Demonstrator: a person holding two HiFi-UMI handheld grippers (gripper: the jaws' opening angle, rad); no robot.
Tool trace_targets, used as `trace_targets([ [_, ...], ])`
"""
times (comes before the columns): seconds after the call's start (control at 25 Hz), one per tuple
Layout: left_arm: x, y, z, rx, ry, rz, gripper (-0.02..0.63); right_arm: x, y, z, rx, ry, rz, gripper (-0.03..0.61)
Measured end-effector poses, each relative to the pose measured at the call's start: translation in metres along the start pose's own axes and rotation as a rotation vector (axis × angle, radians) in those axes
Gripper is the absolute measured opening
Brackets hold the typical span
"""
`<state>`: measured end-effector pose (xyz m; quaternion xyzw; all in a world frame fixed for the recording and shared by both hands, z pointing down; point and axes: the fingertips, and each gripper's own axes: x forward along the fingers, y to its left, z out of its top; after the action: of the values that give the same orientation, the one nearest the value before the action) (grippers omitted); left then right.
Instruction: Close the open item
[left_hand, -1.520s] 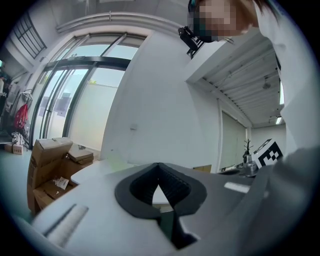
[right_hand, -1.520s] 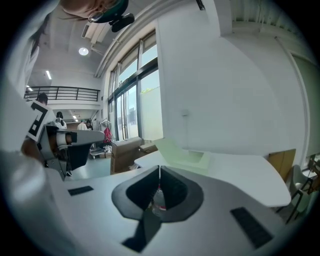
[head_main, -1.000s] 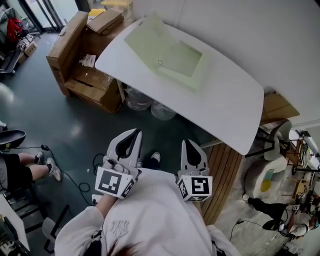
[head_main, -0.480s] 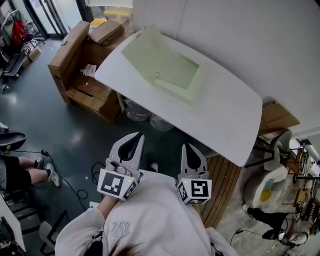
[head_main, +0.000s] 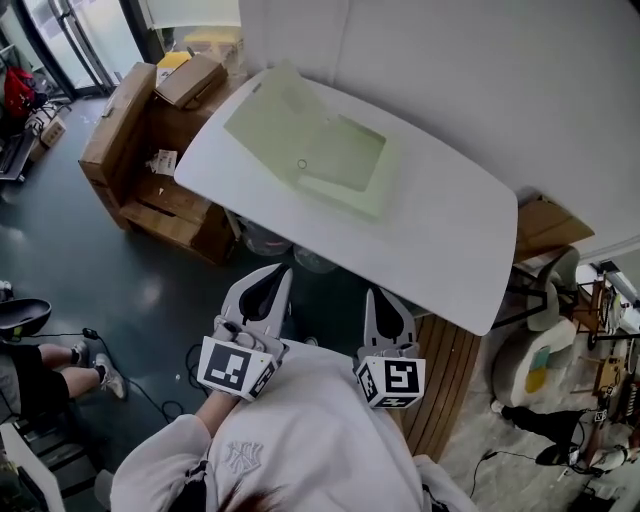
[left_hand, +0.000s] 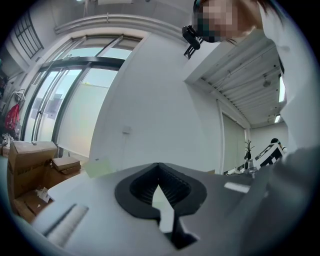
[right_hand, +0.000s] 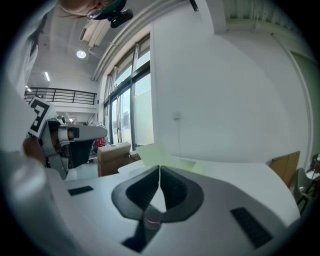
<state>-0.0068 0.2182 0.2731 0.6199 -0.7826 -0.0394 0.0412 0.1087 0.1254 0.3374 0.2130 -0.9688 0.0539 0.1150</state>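
cardboard boxes (head_main: 108, 140) left of white table (head_main: 450, 232) | chair (head_main: 552, 290) at right end

Pale green, flat case (head_main: 345, 165) lying open near the far left end of the white worktop (head_main: 450, 230), its shallow base resting flat and its lid (head_main: 268, 115) swung back to the left and standing tilted upward.

The person wears a white sweatshirt (head_main: 305, 425) with long sleeves (head_main: 160, 455) and a small pale embroidered crest (head_main: 238, 457). The left hand-held gripper (head_main: 279, 269) and the right hand-held gripper (head_main: 371, 292) are light grey with black ribbed jaw linings. Each carries a cube (head_main: 232, 367) of black-and-white square markers.
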Motion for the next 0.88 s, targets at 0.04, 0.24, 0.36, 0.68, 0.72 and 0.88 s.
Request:
trace_targets([
  [0.04,0.004,0.006,0.001,0.001,0.0,-0.005,0.009,0.006,0.0,0.003,0.001,-0.001,-0.007,0.011],
  [0.24,0.025,0.042,0.007,0.011,0.003,-0.024,0.009,0.043,0.009,0.014,0.008,-0.014,-0.027,0.011],
  [0.36,0.034,0.061,0.009,0.011,0.005,-0.036,0.009,0.064,0.017,0.019,0.009,-0.011,-0.032,0.011],
  [0.68,0.05,0.092,0.009,-0.005,0.035,-0.097,0.009,0.099,0.037,0.025,0.012,-0.003,-0.055,0.011],
  [0.72,0.052,0.096,0.009,0.002,0.032,-0.103,0.009,0.102,0.038,0.026,0.016,-0.005,-0.06,0.011],
  [0.88,0.06,0.108,0.007,0.007,0.04,-0.124,0.009,0.112,0.039,0.024,0.032,-0.002,-0.082,0.011],
])
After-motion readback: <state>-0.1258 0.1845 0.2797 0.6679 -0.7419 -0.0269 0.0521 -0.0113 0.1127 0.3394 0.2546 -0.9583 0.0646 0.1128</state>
